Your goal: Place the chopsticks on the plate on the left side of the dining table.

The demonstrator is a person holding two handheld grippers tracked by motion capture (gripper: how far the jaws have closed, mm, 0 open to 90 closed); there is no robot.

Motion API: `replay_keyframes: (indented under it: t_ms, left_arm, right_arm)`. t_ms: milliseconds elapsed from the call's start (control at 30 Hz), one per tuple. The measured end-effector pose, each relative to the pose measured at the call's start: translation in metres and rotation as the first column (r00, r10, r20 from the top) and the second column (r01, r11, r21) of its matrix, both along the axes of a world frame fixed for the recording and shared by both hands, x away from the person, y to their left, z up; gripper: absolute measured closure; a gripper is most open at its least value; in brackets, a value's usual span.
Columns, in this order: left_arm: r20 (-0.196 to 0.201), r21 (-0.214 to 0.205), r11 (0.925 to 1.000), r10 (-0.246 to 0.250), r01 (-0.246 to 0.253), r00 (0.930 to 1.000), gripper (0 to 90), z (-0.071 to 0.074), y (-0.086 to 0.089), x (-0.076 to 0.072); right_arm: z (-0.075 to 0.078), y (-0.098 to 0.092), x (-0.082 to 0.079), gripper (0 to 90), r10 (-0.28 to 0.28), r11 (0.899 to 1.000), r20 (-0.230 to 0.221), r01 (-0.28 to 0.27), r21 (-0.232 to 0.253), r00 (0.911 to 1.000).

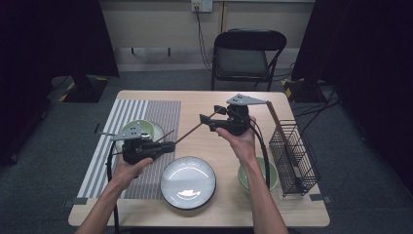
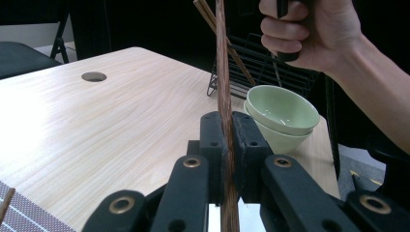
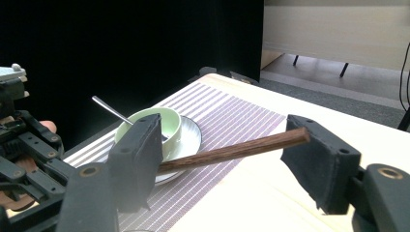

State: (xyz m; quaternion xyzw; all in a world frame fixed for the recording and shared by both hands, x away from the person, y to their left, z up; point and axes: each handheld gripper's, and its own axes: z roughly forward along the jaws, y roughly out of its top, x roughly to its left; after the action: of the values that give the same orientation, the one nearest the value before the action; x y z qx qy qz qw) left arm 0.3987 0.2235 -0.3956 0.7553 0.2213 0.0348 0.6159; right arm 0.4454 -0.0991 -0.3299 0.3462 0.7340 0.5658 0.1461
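Chopstick (image 1: 189, 132) hung in air between your two hands, above table (image 1: 204, 109). Left hand-held gripper (image 2: 225, 140) was clamped on its near end. Right hand-held gripper (image 3: 227, 154) stood apart, stick's far end between jaws, pads not pressing. Thin stiff wood: light, likely slippery, apt to pivot; grip well inside tip. Table pale wood, striped placemat (image 1: 146, 114) at left. Room dim, dark curtains, folding chair (image 1: 246, 53) beyond.

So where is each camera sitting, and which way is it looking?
High view: above the person's side, looking forward and down at the table; both forearms show.
Left gripper view: rides the left gripper, looking along its jaws, shut on a chopstick, toward the other hand.
Right gripper view: rides the right gripper, jaws open, facing the striped mat.
All share that chopstick.
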Motion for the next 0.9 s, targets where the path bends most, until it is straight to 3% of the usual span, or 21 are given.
replay_keyframes:
  t_ms: [900]
  left_arm:
    - [-0.001,0.002,1.0,0.009,-0.009,1.0,84.3,0.001,0.004,0.0]
  right_arm:
    - [-0.016,-0.01,0.002,29.3,-0.033,0.999,-0.024,0.033,-0.013,0.9991]
